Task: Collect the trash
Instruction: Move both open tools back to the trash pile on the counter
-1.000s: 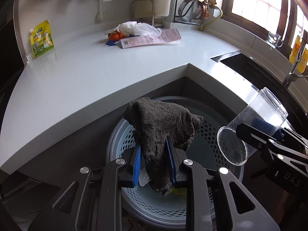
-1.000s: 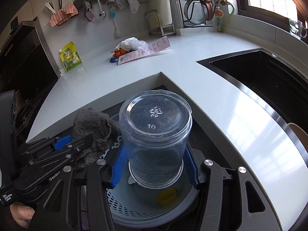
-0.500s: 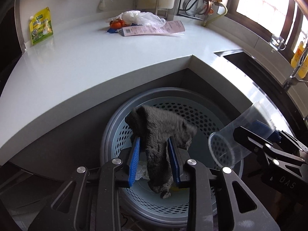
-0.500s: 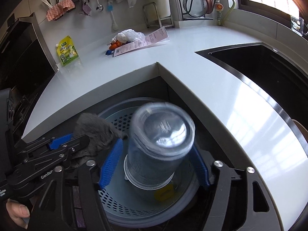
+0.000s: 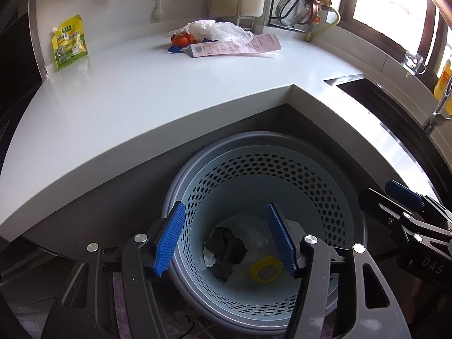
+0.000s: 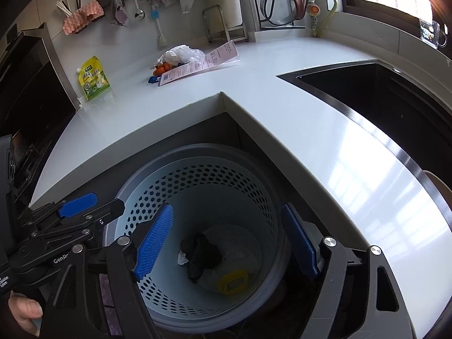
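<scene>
A pale blue perforated trash basket (image 5: 325,186) (image 6: 158,197) stands on the floor below the counter corner. At its bottom lie a dark grey cloth (image 5: 227,250) (image 6: 200,250), a clear plastic cup (image 5: 254,233) (image 6: 240,243), a white scrap and a yellow ring (image 5: 265,271) (image 6: 233,281). My left gripper (image 5: 226,240) is open and empty above the basket. My right gripper (image 6: 226,243) is open and empty above it too, to the right of the left one. On the counter at the back lie a white plastic bag (image 5: 217,29) (image 6: 182,53), orange bits and a pink receipt (image 5: 240,46) (image 6: 203,62).
A yellow-green pouch (image 5: 69,45) (image 6: 93,80) leans on the back wall at the left. A dark sink (image 6: 381,99) is set in the counter at the right. A dish rack with a kettle (image 6: 285,2) stands at the back. Utensils and cloths hang on the wall.
Both grippers opened. The grey cloth dropped from the left one and the clear cup from the right one into the basket.
</scene>
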